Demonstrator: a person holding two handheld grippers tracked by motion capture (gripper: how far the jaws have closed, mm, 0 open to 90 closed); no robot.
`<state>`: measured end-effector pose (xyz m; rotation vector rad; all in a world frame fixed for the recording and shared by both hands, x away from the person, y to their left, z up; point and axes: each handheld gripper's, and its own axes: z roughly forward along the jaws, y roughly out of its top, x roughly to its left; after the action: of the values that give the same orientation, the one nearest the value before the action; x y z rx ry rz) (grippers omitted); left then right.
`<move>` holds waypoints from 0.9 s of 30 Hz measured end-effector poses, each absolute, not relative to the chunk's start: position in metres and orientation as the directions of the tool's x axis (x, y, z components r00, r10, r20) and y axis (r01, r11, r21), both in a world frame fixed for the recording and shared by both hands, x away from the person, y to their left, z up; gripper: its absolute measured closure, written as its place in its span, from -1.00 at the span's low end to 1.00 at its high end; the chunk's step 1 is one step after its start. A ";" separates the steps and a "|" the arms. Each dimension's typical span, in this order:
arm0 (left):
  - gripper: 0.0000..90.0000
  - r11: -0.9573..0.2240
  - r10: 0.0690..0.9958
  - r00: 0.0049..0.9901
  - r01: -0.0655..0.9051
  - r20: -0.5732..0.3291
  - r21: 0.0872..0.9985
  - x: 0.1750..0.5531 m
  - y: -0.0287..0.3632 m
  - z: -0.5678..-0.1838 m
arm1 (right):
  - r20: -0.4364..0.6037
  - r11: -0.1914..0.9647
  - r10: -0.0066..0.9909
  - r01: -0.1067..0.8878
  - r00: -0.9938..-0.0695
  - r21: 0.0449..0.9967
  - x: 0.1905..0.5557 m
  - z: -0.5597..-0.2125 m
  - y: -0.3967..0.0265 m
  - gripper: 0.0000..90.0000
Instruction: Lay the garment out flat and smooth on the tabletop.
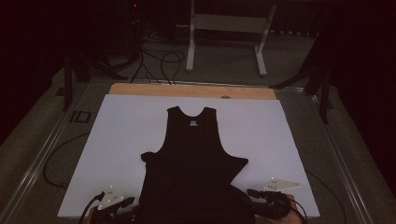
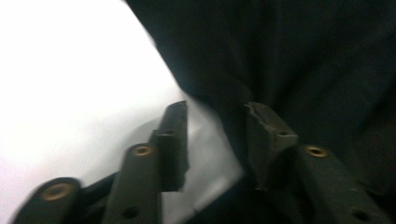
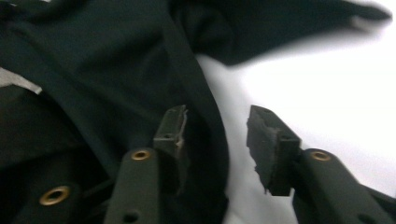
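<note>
Black tank top (image 1: 194,158) lies flat on the white sheet (image 1: 116,140) covering the worktop, neck toward the far edge, hem at the near edge between the two grippers.

Left gripper (image 1: 122,205) sits at the hem's left corner, right gripper (image 1: 254,193) at the right corner. Both low, near the cloth.

Left gripper view: fingers (image 2: 173,140) part-open, nothing clamped. The top's edge runs through the gap; one finger stands over white sheet, the other over black cloth. Right gripper view: fingers (image 3: 273,144) also part-open, empty. Mirror case, one finger over the cloth, the other over bare sheet, the hem edge running between them.

Step in hand, as I read it: the hem corners lie free between open fingers, either for a fresh grab or after laying the top out.

To do it well:
- Keep both hands level so the hem stays straight.
- If regrasping, bite the hem band itself, both layers, not a loose fold.
- Lift away straight up to avoid dragging the cloth.
- The creases at the armholes want smoothing.
</note>
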<state>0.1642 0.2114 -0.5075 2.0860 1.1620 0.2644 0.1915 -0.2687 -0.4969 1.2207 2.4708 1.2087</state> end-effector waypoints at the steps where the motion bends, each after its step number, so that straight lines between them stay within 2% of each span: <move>1: 0.18 -0.323 0.810 0.568 0.642 -0.147 0.696 0.169 0.211 -0.506 | 0.186 0.363 0.703 0.571 -0.686 0.736 0.196 -0.493 -0.260 0.19; 12: 0.13 -0.297 0.827 0.551 0.591 -0.107 0.750 0.199 0.200 -0.503 | 0.123 0.375 0.677 0.483 -0.726 0.791 0.211 -0.483 -0.232 0.26; 14: 0.10 -0.296 0.815 0.568 0.582 -0.118 0.758 0.207 0.195 -0.504 | 0.129 0.377 0.666 0.481 -0.735 0.791 0.217 -0.483 -0.224 0.44; 17: 0.10 -0.367 0.793 0.603 0.585 -0.086 0.723 0.210 0.183 -0.512 | 0.127 0.388 0.665 0.486 -0.736 0.783 0.221 -0.483 -0.218 0.68; 19: 0.11 -0.400 0.779 0.622 0.585 -0.074 0.706 0.211 0.177 -0.515 | 0.127 0.392 0.665 0.489 -0.736 0.779 0.221 -0.483 -0.217 0.76; 21: 0.30 -0.452 0.768 0.640 0.578 -0.034 0.680 0.211 0.171 -0.518 | 0.117 0.399 0.670 0.489 -0.733 0.776 0.221 -0.483 -0.217 0.89; 22: 0.35 -0.465 0.768 0.641 0.564 -0.007 0.682 0.209 0.168 -0.518 | 0.118 0.397 0.673 0.492 -0.730 0.775 0.220 -0.483 -0.218 0.91; 27: 0.92 -0.488 0.757 0.654 0.563 0.002 0.667 0.207 0.166 -0.516 | 0.131 0.372 0.693 0.508 -0.709 0.777 0.215 -0.480 -0.229 0.94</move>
<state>0.2066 0.1664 -0.5157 2.2286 1.0185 0.3910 0.2147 -0.2293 -0.4796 1.0755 2.4138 1.2486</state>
